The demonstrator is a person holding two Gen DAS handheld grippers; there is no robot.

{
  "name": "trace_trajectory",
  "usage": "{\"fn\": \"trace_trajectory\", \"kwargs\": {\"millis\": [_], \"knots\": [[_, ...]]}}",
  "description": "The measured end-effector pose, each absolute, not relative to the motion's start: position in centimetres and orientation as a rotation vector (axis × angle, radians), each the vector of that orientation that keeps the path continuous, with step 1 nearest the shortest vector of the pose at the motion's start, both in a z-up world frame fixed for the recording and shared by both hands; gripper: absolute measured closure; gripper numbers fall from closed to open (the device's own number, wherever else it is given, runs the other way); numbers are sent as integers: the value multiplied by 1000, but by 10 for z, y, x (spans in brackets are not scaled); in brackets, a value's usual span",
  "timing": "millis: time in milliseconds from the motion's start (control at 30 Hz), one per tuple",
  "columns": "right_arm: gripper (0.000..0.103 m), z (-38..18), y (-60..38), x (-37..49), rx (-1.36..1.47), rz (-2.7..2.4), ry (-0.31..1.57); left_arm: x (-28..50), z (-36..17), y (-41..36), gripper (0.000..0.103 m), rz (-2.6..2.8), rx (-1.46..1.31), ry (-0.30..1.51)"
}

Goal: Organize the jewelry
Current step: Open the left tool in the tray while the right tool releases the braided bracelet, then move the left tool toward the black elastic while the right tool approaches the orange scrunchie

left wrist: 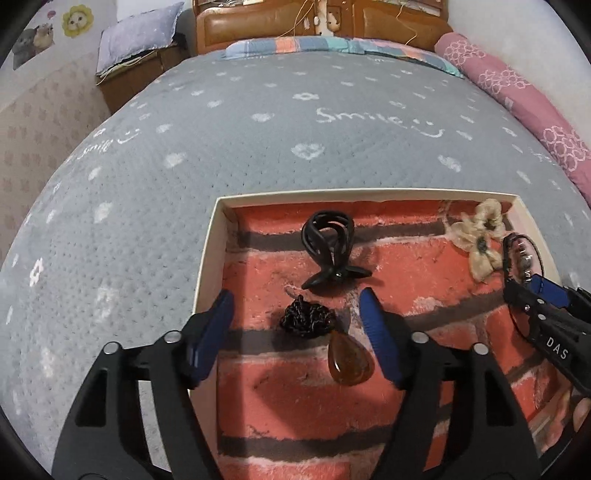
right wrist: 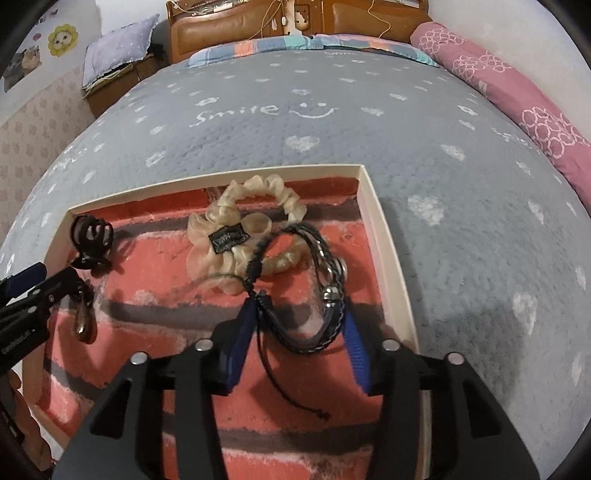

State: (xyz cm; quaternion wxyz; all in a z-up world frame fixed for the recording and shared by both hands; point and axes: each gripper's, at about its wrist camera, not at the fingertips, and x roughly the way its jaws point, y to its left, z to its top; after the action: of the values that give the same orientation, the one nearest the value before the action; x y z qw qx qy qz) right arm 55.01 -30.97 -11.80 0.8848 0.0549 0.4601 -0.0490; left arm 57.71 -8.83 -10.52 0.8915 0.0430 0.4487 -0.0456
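Left claw (left wrist: 295, 332) open over cream box (left wrist: 208, 258) lined with brick print on grey bed (left wrist: 258, 147), amber teardrop pendant (left wrist: 349, 360) with bunched black chain (left wrist: 306, 321) lying between its blue pads, black hair clip (left wrist: 328, 247) just beyond.

Two wrist fisheyes look steeply down, close above a shallow box (left wrist: 210, 254) on a grey bedspread (left wrist: 258, 147), facing the headboard (right wrist: 229, 26): the left over its left edge, the right over its right edge, both sharing the black hair claw (left wrist: 328, 251).

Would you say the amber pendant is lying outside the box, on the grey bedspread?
No, the amber pendant lies inside the box, on its brick-patterned lining beside the black hair clip.
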Motion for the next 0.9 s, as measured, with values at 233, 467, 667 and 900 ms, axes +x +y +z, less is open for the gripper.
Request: {"fn": "trace_trajectory", "kwargs": {"millis": [233, 467, 667, 900], "knots": [[25, -73, -311, 523, 91, -72, 853, 544, -60, -78, 8, -117, 109, 812], [10, -25, -316, 478, 83, -97, 735, 493, 0, -63, 5, -101, 112, 682], [10, -2, -324, 430, 80, -128, 680, 442, 33, -49, 5, -79, 92, 621], [10, 11, -341, 365, 69, -166, 644, 386, 39, -35, 5, -72, 70, 619]]}}
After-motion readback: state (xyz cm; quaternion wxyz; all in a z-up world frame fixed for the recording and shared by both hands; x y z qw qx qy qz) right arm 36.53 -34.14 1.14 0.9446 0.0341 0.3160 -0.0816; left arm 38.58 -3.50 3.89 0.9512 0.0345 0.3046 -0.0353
